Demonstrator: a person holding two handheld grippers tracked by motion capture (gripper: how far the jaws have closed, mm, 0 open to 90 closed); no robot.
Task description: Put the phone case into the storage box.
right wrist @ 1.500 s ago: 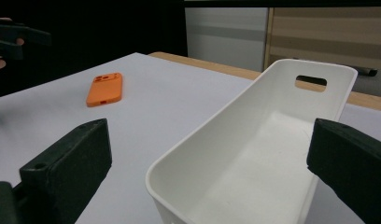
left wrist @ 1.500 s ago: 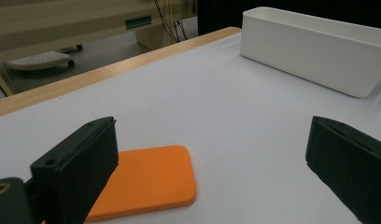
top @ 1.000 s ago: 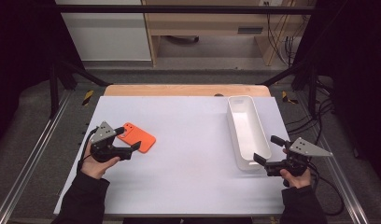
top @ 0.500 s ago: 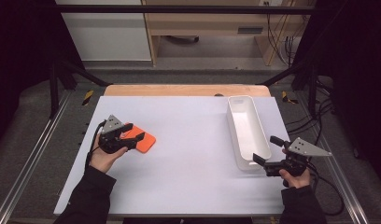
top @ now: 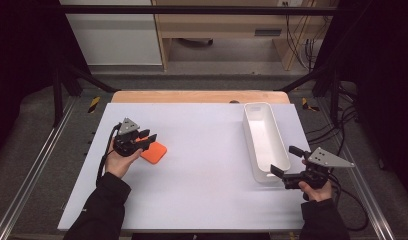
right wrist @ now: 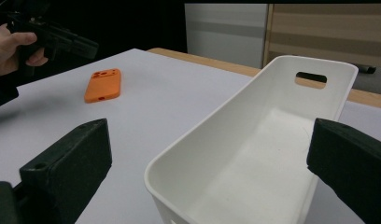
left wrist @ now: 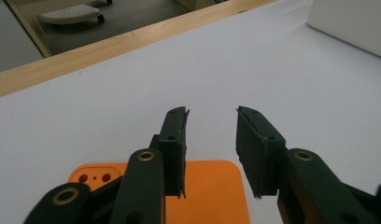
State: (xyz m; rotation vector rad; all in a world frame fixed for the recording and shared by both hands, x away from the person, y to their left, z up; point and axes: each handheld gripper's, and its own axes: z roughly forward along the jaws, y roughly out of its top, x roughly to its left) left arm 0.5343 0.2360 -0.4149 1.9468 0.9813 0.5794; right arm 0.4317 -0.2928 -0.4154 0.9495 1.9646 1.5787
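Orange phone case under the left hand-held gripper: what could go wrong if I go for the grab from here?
1. The orange phone case lies flat on the white table, so the open left hand-held gripper may scrape the surface or push the case along rather than pinch it.
2. The right hand-held gripper is open around the near end of the white bin; closing or shifting could nudge the bin.

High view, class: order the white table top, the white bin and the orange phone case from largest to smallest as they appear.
1. White table top
2. White bin
3. Orange phone case, partly covered by the left hand-held gripper
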